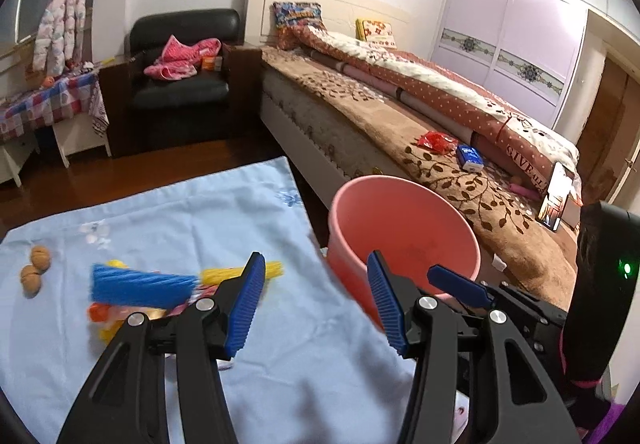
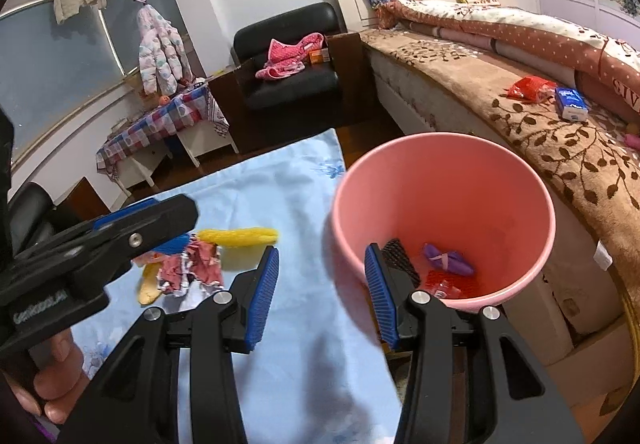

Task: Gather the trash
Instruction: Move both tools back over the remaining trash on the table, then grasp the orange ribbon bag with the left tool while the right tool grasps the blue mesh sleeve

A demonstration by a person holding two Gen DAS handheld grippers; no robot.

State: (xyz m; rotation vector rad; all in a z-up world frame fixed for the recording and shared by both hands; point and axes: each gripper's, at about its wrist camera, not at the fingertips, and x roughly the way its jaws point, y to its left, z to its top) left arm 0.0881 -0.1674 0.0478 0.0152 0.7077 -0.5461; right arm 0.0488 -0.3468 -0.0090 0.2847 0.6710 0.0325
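Several crumpled wrappers (image 2: pixel 192 264) (yellow, pink, foil) on blue cloth (image 2: pixel 288 324), pink bin (image 2: pixel 440 179) beside, both claws wide open, empty.

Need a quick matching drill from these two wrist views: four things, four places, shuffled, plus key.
Things:
1. purple wrapper
2. two walnuts
3. blue tissue pack
4. pink clothing

Places:
A. on the black armchair
B. on the brown leaf-pattern blanket on the bed
C. inside the pink bucket
D. on the light blue cloth, near its left edge in the left wrist view

Pairs: 1-C, 2-D, 3-B, 4-A
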